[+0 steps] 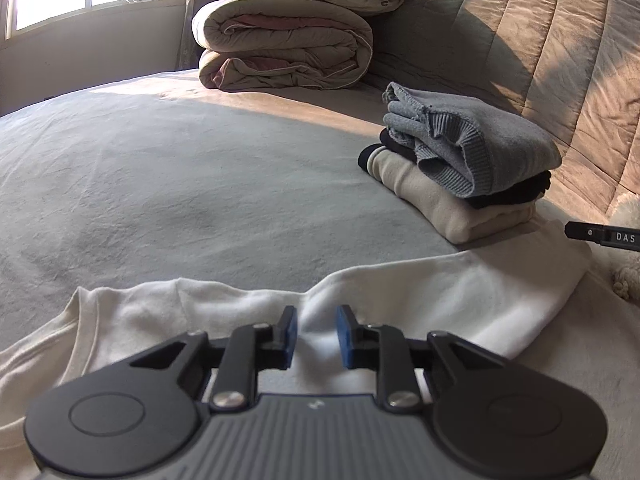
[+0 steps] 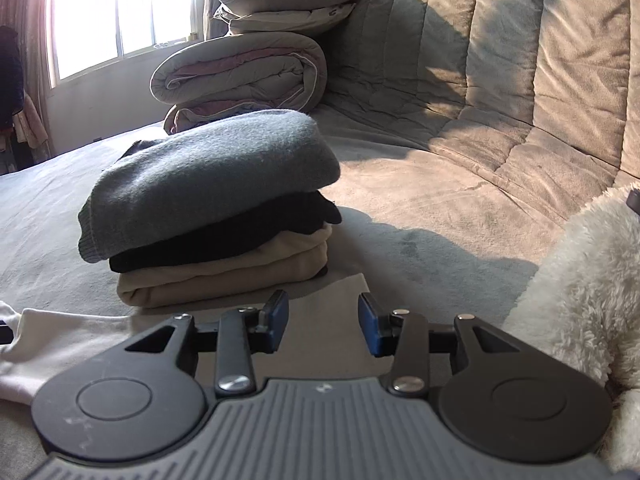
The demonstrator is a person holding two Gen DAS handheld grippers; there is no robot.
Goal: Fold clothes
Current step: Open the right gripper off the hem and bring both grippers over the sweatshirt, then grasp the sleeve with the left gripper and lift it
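The left claw (image 1: 316,336) is hovering with its jaws apart over a white garment (image 1: 400,300) that is lying flat on the bed (image 1: 160,180), gripping nothing. The right claw (image 2: 323,328) is likewise gaping, empty, just before a stack of folded clothes (image 2: 216,216) with a grey sweater (image 2: 224,168) sitting on top, and a fluffy white item (image 2: 580,292) is lying to its right.
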